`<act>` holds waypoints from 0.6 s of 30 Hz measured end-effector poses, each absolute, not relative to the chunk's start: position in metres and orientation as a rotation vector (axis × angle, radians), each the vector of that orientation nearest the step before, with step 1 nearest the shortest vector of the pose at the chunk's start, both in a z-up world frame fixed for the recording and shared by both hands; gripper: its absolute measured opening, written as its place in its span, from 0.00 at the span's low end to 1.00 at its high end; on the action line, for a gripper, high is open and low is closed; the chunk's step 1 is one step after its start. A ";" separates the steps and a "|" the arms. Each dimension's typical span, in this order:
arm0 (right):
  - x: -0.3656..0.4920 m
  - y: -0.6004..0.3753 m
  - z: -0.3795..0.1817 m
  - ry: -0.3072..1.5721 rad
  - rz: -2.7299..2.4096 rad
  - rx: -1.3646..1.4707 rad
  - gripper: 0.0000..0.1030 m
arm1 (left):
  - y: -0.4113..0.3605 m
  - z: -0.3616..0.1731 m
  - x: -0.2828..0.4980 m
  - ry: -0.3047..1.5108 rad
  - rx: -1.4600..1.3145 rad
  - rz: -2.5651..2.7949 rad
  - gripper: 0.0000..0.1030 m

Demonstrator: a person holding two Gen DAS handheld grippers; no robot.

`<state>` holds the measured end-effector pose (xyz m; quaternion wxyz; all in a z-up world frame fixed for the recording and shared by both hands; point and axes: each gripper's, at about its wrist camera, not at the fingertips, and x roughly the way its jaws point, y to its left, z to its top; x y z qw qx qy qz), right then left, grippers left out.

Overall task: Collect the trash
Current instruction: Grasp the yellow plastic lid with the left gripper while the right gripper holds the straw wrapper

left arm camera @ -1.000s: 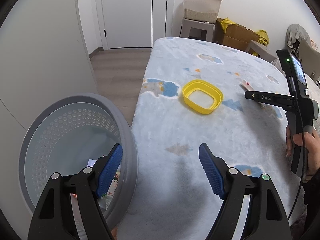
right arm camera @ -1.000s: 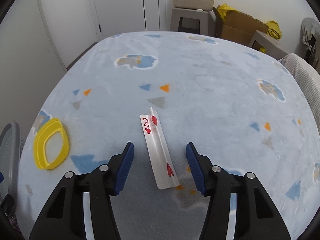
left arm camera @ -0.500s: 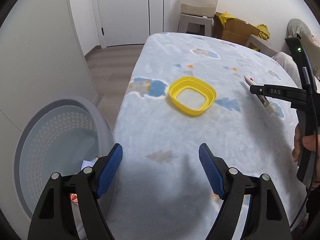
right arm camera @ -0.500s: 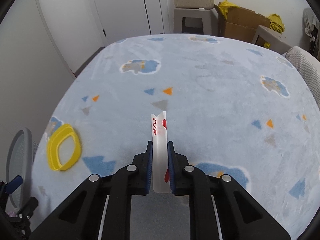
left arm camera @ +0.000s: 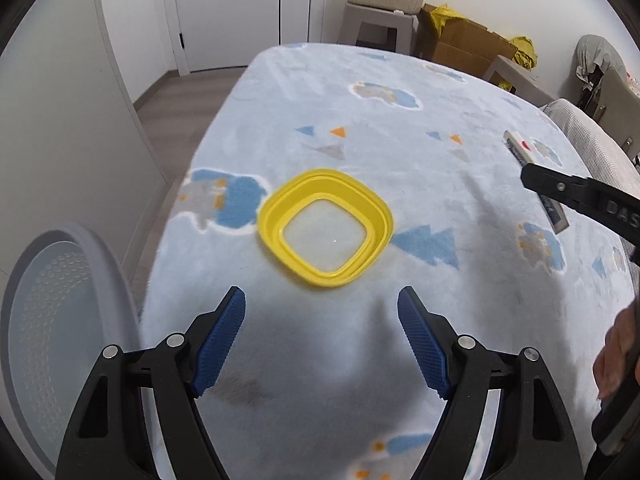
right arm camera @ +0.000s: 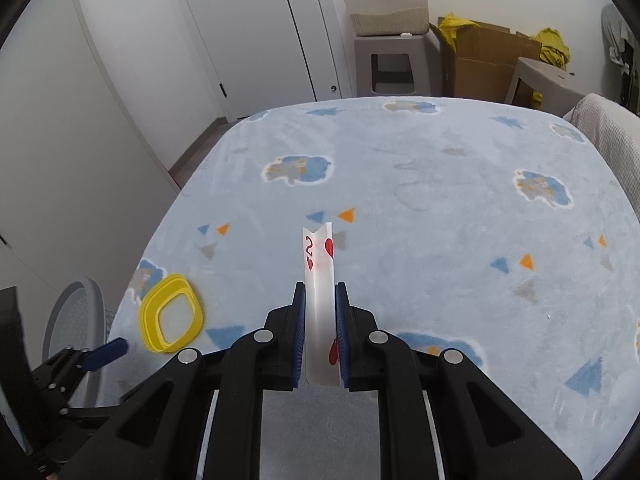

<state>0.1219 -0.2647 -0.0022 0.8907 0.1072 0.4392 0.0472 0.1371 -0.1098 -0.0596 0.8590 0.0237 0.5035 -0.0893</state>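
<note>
My right gripper [right arm camera: 320, 296] is shut on a folded playing card, a two of hearts [right arm camera: 319, 264], and holds it above the blue blanket [right arm camera: 400, 184]. The card also shows in the left wrist view [left arm camera: 520, 148], partly behind the right gripper's finger. A yellow square lid [left arm camera: 325, 232] lies on the blanket just ahead of my left gripper [left arm camera: 322, 316], which is open and empty. The lid also shows in the right wrist view [right arm camera: 172, 316]. A grey perforated trash bin [left arm camera: 60, 320] stands beside the table at the lower left.
A white door [right arm camera: 248, 32], a grey stool [right arm camera: 394, 60] with a beige tub [right arm camera: 384, 4], and cardboard boxes [right arm camera: 488, 60] stand beyond the table's far edge. A grey chair back [left arm camera: 580, 136] is at the right.
My right gripper closed on the card and lifted it off the blanket. My left gripper moved from over the bin toward the yellow lid.
</note>
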 end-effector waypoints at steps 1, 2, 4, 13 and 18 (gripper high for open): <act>0.122 -0.266 -0.001 0.909 0.100 0.230 0.14 | -0.113 -0.062 0.141 1.065 0.051 -0.188 0.73; 0.121 -0.267 0.000 0.905 0.100 0.232 0.14 | -0.115 -0.063 0.143 1.067 0.054 -0.185 0.73; 0.120 -0.270 0.004 0.896 0.102 0.241 0.14 | -0.121 -0.064 0.148 1.060 0.071 -0.177 0.73; 0.118 -0.274 0.016 0.866 0.113 0.257 0.14 | -0.133 -0.076 0.174 1.066 0.105 -0.126 0.74; 0.115 -0.275 0.021 0.852 0.119 0.263 0.14 | -0.136 -0.076 0.180 1.048 0.095 -0.112 0.73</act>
